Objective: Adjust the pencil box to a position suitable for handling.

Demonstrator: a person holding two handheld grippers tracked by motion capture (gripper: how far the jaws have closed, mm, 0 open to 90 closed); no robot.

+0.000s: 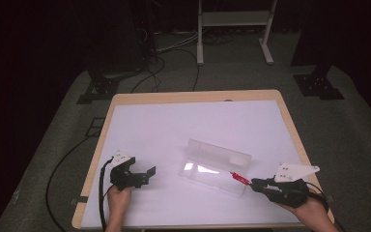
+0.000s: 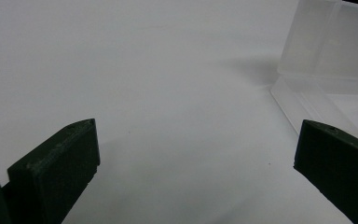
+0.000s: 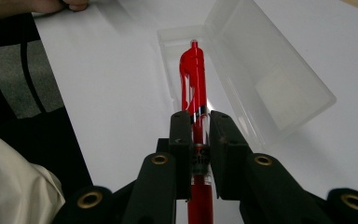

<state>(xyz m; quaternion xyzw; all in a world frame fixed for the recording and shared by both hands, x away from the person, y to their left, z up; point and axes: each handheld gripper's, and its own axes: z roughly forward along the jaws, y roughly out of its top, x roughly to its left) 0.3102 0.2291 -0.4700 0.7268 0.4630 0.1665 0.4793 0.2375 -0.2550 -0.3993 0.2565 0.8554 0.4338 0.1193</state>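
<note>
A clear plastic case point(image 1: 215, 166) lies open in the middle of the white table, its lid point(image 1: 220, 151) standing up at the far side. My right gripper point(image 1: 254, 183) is shut on a red pen point(image 1: 240, 178), whose clip end points at the case's right end. In the right gripper view the red pen point(image 3: 193, 79) reaches out over the open tray point(image 3: 179, 44) of the case. My left gripper point(image 1: 149, 173) rests open on the table, left of the case, with nothing between its jaws. The case's corner point(image 2: 326, 60) shows at the upper right of the left gripper view.
The white mat point(image 1: 174, 130) covers most of the wooden table point(image 1: 290, 121). Black cables point(image 1: 63, 164) run over the grey floor to the left. Stand bases point(image 1: 319, 84) and a white frame point(image 1: 232, 29) stand beyond the far edge.
</note>
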